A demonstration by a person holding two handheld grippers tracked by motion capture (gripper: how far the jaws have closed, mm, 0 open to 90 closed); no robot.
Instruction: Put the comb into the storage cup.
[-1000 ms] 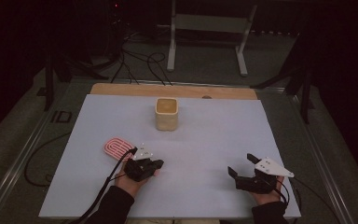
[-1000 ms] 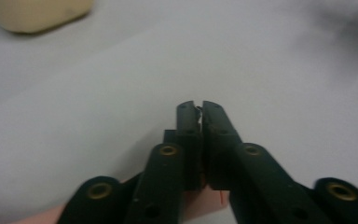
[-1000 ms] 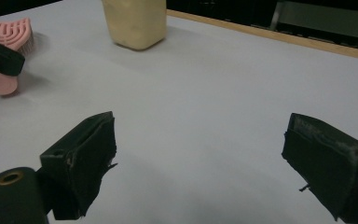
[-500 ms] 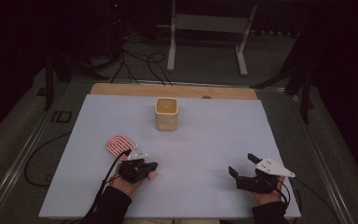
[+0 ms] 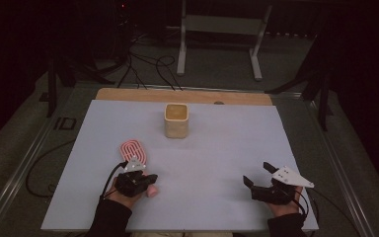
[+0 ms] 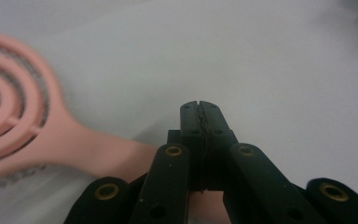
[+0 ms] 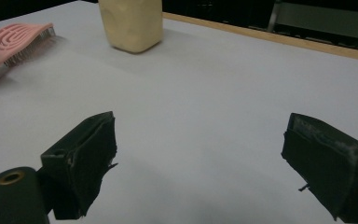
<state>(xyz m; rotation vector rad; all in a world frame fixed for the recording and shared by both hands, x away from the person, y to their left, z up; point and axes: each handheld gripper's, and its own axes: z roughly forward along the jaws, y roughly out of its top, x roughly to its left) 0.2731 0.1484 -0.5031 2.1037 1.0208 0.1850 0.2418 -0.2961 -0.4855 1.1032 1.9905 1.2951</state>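
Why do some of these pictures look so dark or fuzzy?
High view: dim room, black surroundings, only the white table lit. Left gripper view: the pink hairbrush is blurred, too close for focus. Right gripper view: near jaws soft, the cream container sharper.

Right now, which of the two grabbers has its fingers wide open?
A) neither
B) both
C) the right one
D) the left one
C: the right gripper shows a wide gap of bare table between its two black fingers, while the left gripper has its fingers pressed flat together beside the pink brush.
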